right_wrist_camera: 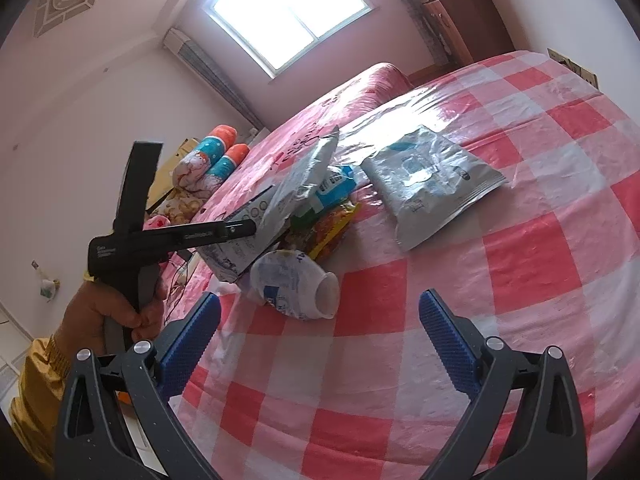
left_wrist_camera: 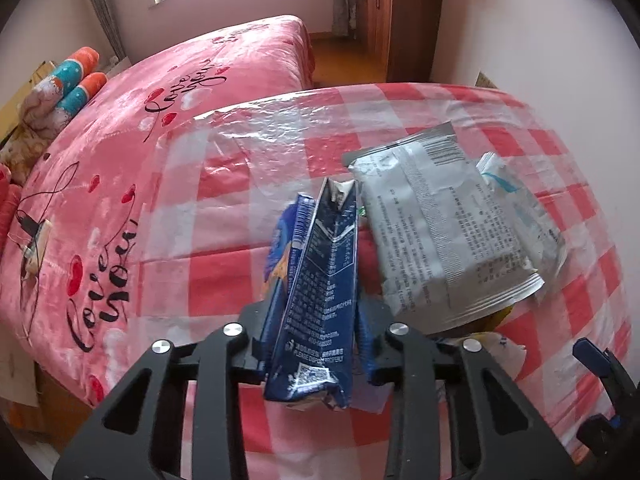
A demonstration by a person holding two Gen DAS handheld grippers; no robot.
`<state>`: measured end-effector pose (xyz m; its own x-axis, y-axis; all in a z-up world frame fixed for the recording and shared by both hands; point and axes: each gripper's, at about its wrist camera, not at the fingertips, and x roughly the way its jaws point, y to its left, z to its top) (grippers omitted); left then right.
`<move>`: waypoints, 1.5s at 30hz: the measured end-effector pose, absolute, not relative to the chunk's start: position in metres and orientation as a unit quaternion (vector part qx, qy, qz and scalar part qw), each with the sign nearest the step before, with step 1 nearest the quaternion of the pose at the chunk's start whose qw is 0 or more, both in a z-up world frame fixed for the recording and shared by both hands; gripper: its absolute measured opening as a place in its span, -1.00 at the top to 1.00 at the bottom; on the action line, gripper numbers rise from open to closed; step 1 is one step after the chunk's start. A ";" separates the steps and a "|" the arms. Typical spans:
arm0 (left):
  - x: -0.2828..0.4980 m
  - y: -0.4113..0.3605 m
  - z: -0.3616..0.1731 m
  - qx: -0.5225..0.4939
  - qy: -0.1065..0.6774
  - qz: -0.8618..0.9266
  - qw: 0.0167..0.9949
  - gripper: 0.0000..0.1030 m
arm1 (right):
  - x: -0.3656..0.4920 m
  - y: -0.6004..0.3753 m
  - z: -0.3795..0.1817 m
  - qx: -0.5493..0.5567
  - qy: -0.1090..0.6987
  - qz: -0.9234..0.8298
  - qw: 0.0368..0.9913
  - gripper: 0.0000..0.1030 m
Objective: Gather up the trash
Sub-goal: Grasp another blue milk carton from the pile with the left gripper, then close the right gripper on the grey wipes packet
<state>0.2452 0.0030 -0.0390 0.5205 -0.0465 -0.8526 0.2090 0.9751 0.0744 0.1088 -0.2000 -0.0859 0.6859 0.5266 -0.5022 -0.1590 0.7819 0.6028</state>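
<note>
My left gripper (left_wrist_camera: 316,320) is shut on a flattened blue carton (left_wrist_camera: 320,280) and holds it upright over the checked table (left_wrist_camera: 260,160). Behind it a silver-white pouch (left_wrist_camera: 444,232) leans up. In the right wrist view my right gripper (right_wrist_camera: 320,312) is open and empty, just in front of a crushed white paper cup (right_wrist_camera: 296,288) lying on its side. Behind the cup lie a yellow-red snack wrapper (right_wrist_camera: 332,228), a blue-white pack (right_wrist_camera: 332,184), the held carton (right_wrist_camera: 240,248) and a flat silver bag (right_wrist_camera: 432,184).
The table has a pink-and-white checked plastic cover (right_wrist_camera: 400,360). A bed with a pink blanket (left_wrist_camera: 132,152) stands just past its far edge, with rolled bedding (left_wrist_camera: 76,84) at the head. A wooden wardrobe (left_wrist_camera: 392,20) and a window (right_wrist_camera: 288,12) are at the back.
</note>
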 end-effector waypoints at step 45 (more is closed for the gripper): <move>0.128 0.049 -0.060 -0.082 0.456 -0.120 0.878 0.40 | 0.250 -0.195 -0.104 -0.004 0.440 0.102 0.892 -0.84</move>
